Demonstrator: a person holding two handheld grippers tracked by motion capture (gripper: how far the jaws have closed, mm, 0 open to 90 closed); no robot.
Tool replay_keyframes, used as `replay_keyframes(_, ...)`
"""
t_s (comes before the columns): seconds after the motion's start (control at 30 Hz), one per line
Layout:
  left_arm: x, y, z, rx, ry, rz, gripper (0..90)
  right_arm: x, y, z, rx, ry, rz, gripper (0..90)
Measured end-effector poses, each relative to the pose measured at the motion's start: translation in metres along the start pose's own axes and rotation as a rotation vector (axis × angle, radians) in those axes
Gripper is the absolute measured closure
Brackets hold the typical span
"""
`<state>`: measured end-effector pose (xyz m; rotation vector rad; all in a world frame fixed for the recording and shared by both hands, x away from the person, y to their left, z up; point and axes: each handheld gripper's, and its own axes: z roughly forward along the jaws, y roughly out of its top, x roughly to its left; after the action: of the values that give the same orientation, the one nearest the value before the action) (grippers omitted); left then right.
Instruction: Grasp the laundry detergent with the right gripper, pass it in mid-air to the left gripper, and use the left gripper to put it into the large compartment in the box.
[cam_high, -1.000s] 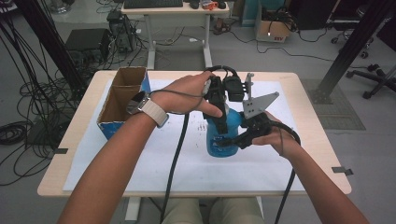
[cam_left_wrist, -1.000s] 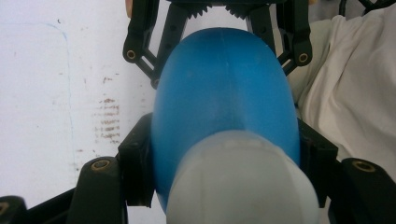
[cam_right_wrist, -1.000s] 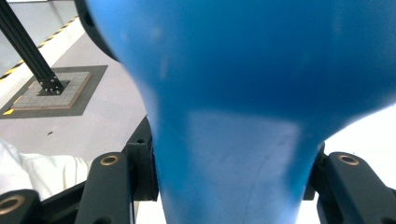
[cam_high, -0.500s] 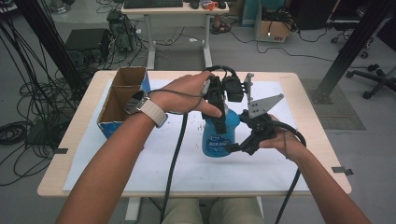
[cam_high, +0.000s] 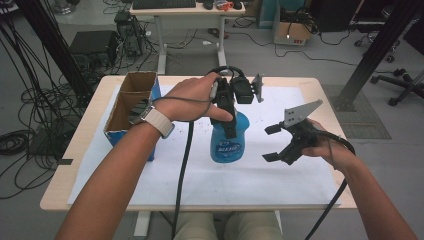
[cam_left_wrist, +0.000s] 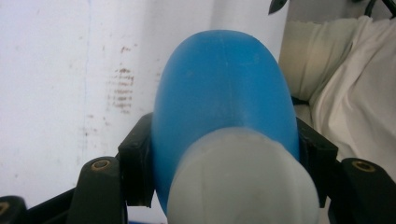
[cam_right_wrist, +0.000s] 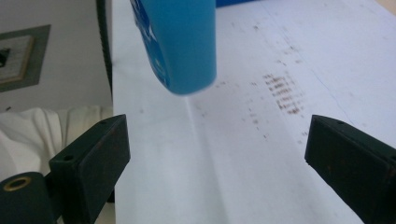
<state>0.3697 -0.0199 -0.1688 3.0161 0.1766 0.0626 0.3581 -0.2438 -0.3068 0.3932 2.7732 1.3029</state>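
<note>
A blue plastic bottle (cam_high: 227, 142) with a white cap stands upright at the middle of the paper-covered table. My left gripper (cam_high: 226, 114) comes down on it from above and is shut on its upper part. In the left gripper view the black jaws press both sides of the blue bottle (cam_left_wrist: 224, 84), with my left gripper (cam_left_wrist: 226, 158) just behind the cap. My right gripper (cam_high: 272, 143) hangs open to the right of the bottle, apart from it. In the right gripper view my right gripper (cam_right_wrist: 219, 158) spreads wide, and the bottle (cam_right_wrist: 182, 42) is ahead at the upper left.
An open cardboard box (cam_high: 132, 107) with a blue side sits at the table's left edge. White paper (cam_high: 280, 180) with faint brown marks covers most of the tabletop. Cables trail from both grippers toward the front edge.
My right gripper has let go of the bottle's lower body, opened, and drawn back to the right. The left gripper keeps its hold on the bottle's top.
</note>
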Motion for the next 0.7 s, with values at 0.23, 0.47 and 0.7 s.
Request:
replay_keyframes(0.23,0.005,-0.006,-0.008,0.003,0.022,-0.107,37.5,-0.011,-0.005,-0.014,0.082,0.004,-0.028,4.3)
replay_keyframes(0.47,0.012,-0.013,-0.016,0.001,0.059,-0.211,37.5,-0.016,-0.011,-0.032,0.155,-0.055,-0.034,3.5)
replay_keyframes(0.7,0.015,-0.013,-0.019,0.016,0.058,-0.268,37.5,-0.018,-0.016,-0.04,0.179,-0.102,-0.016,3.7)
